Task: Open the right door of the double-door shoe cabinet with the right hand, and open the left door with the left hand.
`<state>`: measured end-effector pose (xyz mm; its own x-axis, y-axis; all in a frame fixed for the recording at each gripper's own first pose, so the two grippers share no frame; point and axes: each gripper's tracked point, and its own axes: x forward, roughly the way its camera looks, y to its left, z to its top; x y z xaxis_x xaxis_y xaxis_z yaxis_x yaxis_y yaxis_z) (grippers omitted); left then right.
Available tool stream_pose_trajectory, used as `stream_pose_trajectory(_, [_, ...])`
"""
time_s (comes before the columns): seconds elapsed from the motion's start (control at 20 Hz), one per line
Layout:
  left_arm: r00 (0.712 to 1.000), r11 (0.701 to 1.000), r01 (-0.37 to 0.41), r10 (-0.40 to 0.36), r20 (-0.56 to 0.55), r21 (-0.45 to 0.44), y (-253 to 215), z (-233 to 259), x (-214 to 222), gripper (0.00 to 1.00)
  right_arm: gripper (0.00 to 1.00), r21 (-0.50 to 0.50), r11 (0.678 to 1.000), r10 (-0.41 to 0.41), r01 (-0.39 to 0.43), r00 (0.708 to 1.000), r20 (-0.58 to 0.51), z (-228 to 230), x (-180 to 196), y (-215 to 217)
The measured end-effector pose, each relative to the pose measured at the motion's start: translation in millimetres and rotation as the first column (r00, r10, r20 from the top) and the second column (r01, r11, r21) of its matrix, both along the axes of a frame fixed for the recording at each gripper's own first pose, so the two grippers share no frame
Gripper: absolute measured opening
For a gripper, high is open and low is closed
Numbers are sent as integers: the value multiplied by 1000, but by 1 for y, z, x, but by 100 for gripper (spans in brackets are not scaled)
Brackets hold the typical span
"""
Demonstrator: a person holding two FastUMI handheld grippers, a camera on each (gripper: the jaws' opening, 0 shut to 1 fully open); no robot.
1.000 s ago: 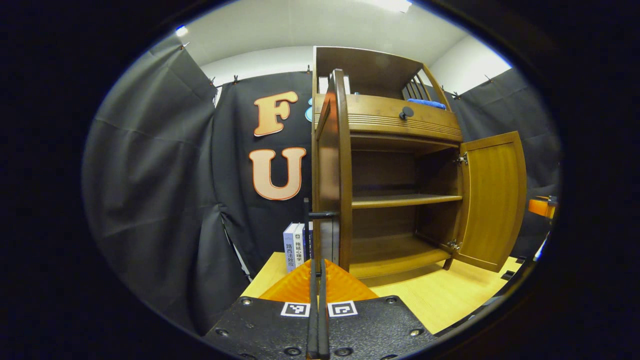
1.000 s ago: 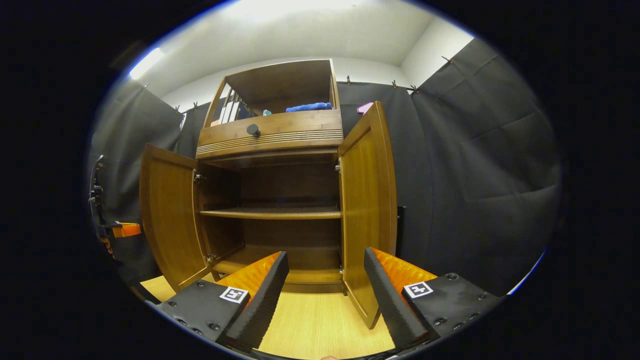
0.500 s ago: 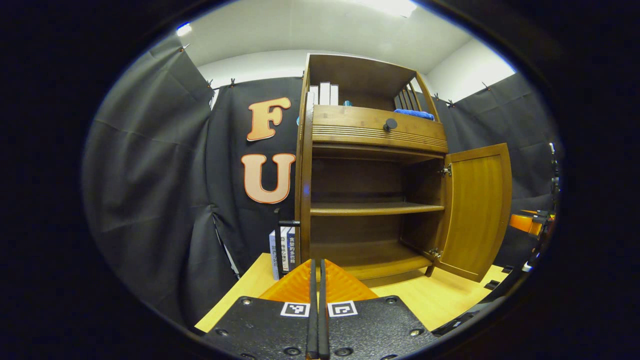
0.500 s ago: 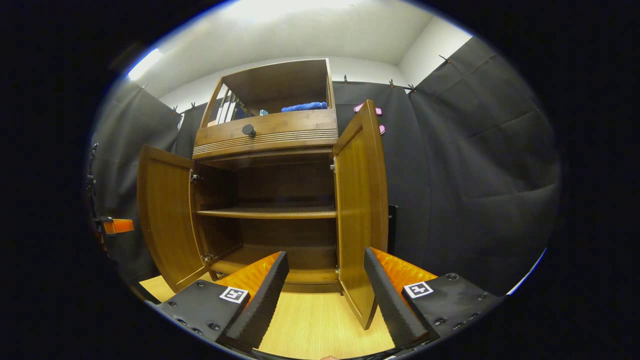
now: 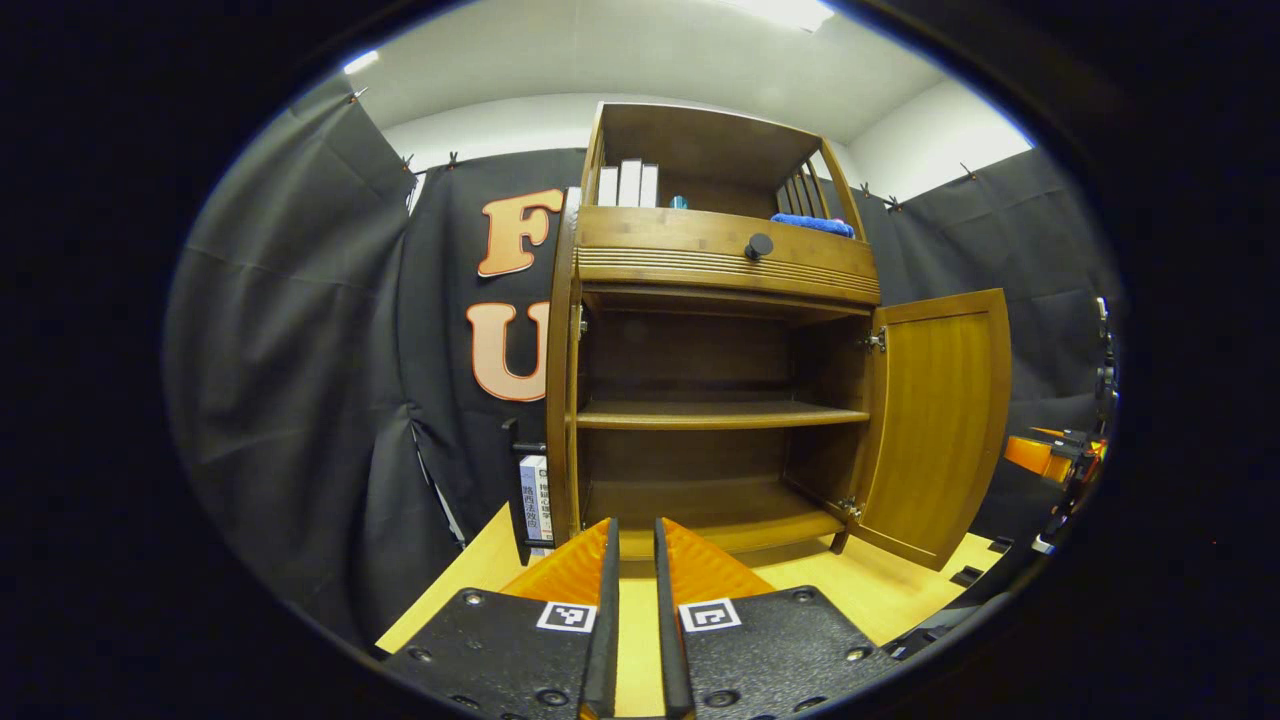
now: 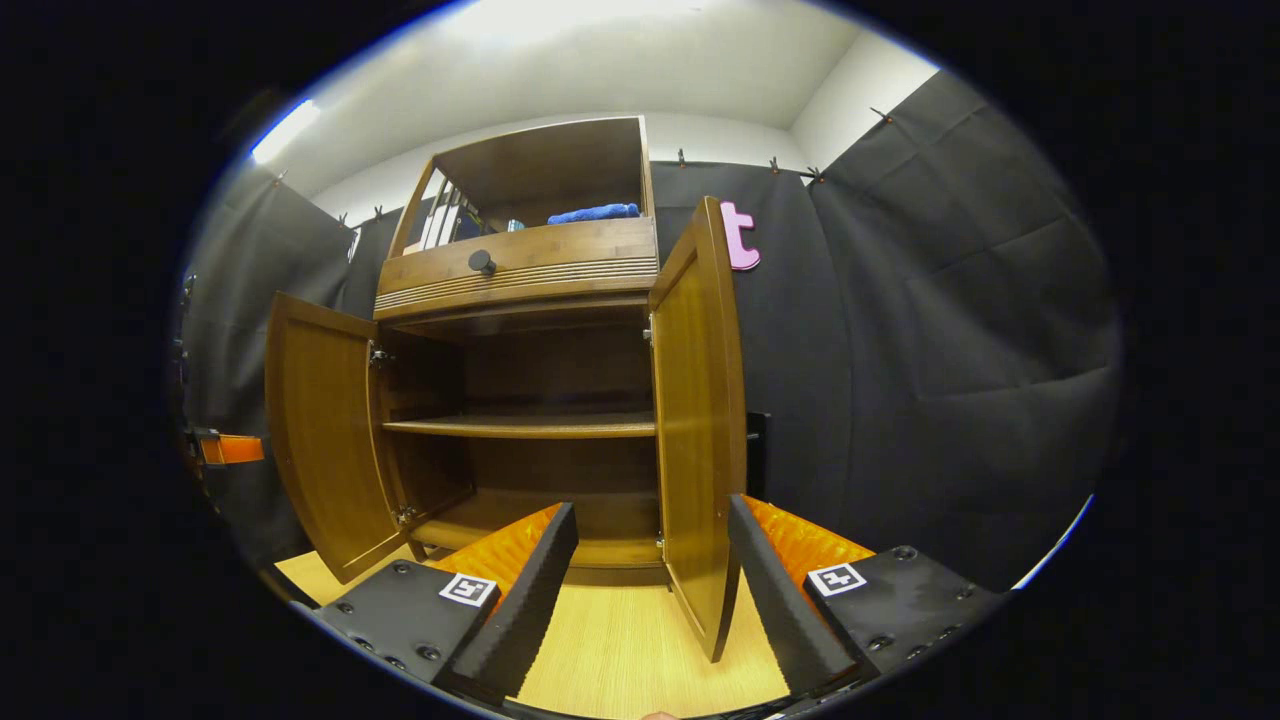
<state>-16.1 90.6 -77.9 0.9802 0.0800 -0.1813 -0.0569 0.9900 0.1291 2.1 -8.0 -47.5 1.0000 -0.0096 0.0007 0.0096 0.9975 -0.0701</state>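
Shoe cabinet [image 5: 720,400] dead ahead of me, both doors swung wide: right door [image 6: 700,420] between my spread right gripper [image 6: 650,590], left door [image 5: 560,400] beyond my slightly parted left gripper [image 5: 632,600]. Opening looks done; next, I back away.

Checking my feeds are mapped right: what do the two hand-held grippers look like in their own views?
Both look alike. The left hand-held gripper and right hand-held gripper each have two wedge-shaped, ribbed fingers on black textured plates with round screw heads; each plate carries a square black-and-white marker.
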Motion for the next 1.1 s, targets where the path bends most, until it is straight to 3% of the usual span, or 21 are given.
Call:
stream_pose_trajectory(0.05, [1000, 1000, 2, -2, 3, 4, -4, 2, -1, 18, 98, 0, 1000, -1, 1, 1000, 0, 1, 1, -1])
stream_pose_trajectory(0.2, [1000, 1000, 0, 0, 15, 12, -14, 7, -3, 33, 98, -2, 1000, -2, 2, 1000, -6, 0, 2, -4])
stream_pose_trajectory(0.45, [999, 1000, -9, 8, 44, 25, -23, 19, -5, 72, 98, -11, 1000, 5, -5, 1000, -3, 2, 2, -1])
stream_pose_trajectory(0.5, [998, 1000, -4, 3, 55, 26, -25, 23, -5, 70, 98, -13, 1000, 7, -7, 1000, -1, 3, 2, 0])
stream_pose_trajectory(0.8, [997, 1000, 4, -6, 75, 28, -34, 30, -9, 81, 98, -13, 1000, 12, -12, 1000, 7, 9, -2, -1])
stream_pose_trajectory(0.9, [997, 1000, 6, -8, 75, 28, -37, 31, -9, 92, 98, -13, 1000, 10, -10, 1000, 13, 10, -6, -3])
stream_pose_trajectory(1.1, [996, 999, 14, -17, 86, 31, -42, 36, -10, 96, 98, -16, 1000, 5, -5, 1000, 16, 12, -7, -6])
